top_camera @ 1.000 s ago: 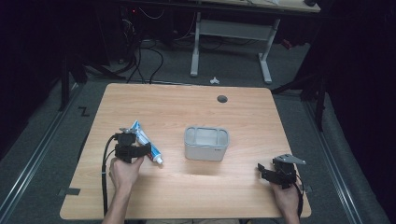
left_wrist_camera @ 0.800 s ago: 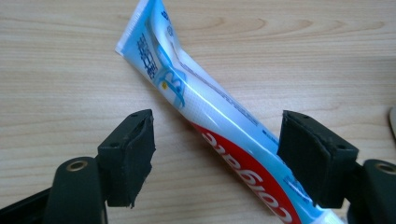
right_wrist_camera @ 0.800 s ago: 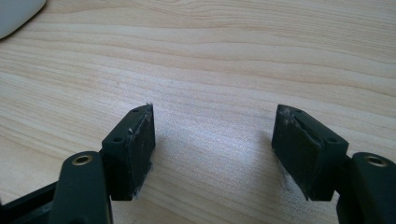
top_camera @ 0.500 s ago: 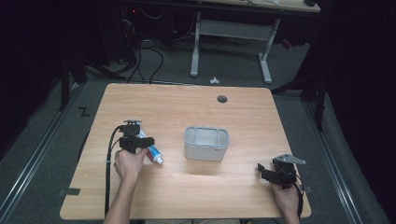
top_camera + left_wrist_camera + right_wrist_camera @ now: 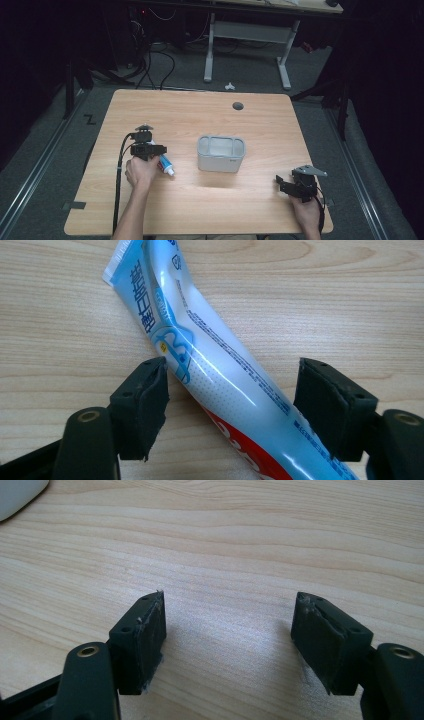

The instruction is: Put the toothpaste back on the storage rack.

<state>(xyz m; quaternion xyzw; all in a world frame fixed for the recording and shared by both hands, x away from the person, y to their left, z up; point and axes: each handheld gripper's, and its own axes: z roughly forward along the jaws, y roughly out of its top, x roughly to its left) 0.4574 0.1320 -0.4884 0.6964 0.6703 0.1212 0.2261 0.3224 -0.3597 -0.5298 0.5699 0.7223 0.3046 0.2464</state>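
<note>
My left hand-held gripper (image 5: 230,390) open, jaws just closing slightly, straddling tube (image 5: 210,355) for grasp, pads not pressing. Tube flat on desk (image 5: 260,120), at 9 o'clock of bin (image 5: 221,154). Right hand-held gripper (image 5: 227,630) open, empty, parked at 4 o'clock.

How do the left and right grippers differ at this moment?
The left gripper straddles a toothpaste tube lying on the table; the right gripper has only bare wood between its jaws. The left sits beside the grey bin; the right sits near the table's corner. Both are open.
</note>
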